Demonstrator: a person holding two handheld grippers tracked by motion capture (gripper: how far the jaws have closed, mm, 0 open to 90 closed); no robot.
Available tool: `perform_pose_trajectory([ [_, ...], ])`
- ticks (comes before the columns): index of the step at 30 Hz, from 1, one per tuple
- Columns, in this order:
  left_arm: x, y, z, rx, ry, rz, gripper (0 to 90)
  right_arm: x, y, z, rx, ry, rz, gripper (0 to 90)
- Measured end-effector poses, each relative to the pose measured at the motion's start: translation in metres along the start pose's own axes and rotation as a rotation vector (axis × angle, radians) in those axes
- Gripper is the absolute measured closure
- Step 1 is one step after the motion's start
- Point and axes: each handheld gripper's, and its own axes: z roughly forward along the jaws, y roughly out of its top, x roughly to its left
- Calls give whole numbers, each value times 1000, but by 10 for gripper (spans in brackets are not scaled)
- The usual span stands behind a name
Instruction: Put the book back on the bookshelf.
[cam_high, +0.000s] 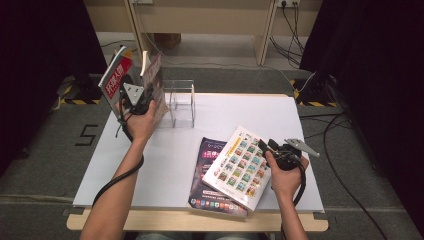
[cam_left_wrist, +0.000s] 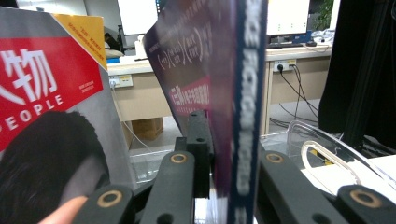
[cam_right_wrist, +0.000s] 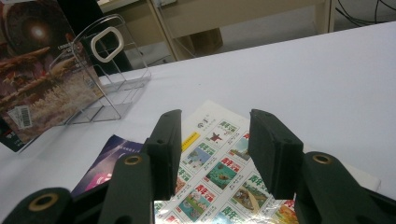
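Observation:
My left gripper (cam_high: 141, 98) (cam_left_wrist: 233, 144) is raised at the table's far left, shut on the lower edge of an upright magazine (cam_high: 156, 80) (cam_left_wrist: 219, 84) with a dark purple cover and a blue spine. That magazine stands just left of the clear acrylic rack (cam_high: 181, 102) (cam_left_wrist: 322, 144) (cam_right_wrist: 107, 70). A red and grey magazine (cam_high: 116, 70) (cam_left_wrist: 46, 88) stands upright to its left. My right gripper (cam_high: 266, 145) (cam_right_wrist: 215, 140) is open, low over the right edge of a white magazine (cam_high: 239, 167) (cam_right_wrist: 219, 172) printed with small colour pictures, with nothing between its pads.
The white magazine lies flat on a dark purple one (cam_high: 209, 172) (cam_right_wrist: 105, 163) near the front edge of the white table (cam_high: 160, 160). Behind the table stand wooden desk legs (cam_high: 262, 35) and floor cables (cam_high: 295, 25). Black curtains (cam_high: 380, 60) close both sides.

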Motion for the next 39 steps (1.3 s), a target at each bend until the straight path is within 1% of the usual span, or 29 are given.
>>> perform_pose_trajectory([
  [2, 2, -2, -6, -1, -6, -12, 785, 1, 0, 0, -2, -1, -1, 551],
  [5, 3, -4, -10, 1, -7, -12, 762, 1, 0, 0, -2, -1, -2, 551],
  [6, 4, -6, -13, -2, -8, -21, 758, 1, 0, 0, -1, -1, 0, 550],
  [7, 4, -6, -13, -2, -8, -21, 755, 1, 0, 0, -1, -1, 0, 550],
  [11, 6, -7, -17, -9, -11, -51, 757, 2, -1, 1, 4, 2, -4, 550],
  [15, 8, -4, -17, -15, -22, -80, 731, 3, -1, 1, 5, 4, -4, 550],
  [18, 9, 2, -16, -15, -26, -94, 731, 2, -1, 1, 8, 3, 0, 549],
  [21, 10, 4, -15, -7, -25, -102, 732, 2, -1, 1, 8, 4, 0, 549],
  [25, 11, 6, -14, 8, -28, -114, 789, 1, -1, 1, 14, 4, 6, 546],
  [27, 11, 7, -14, 16, -34, -115, 821, 1, -1, 1, 18, 4, 6, 546],
  [28, 10, 8, -13, 22, -30, -102, 829, 1, -2, 2, 20, 4, 4, 546],
  [33, 8, 8, -13, 24, -18, -82, 832, 1, -1, 1, 20, 5, 5, 546],
  [39, 9, 8, -14, 20, -32, -83, 832, 0, -2, 1, 20, 5, 6, 547],
])
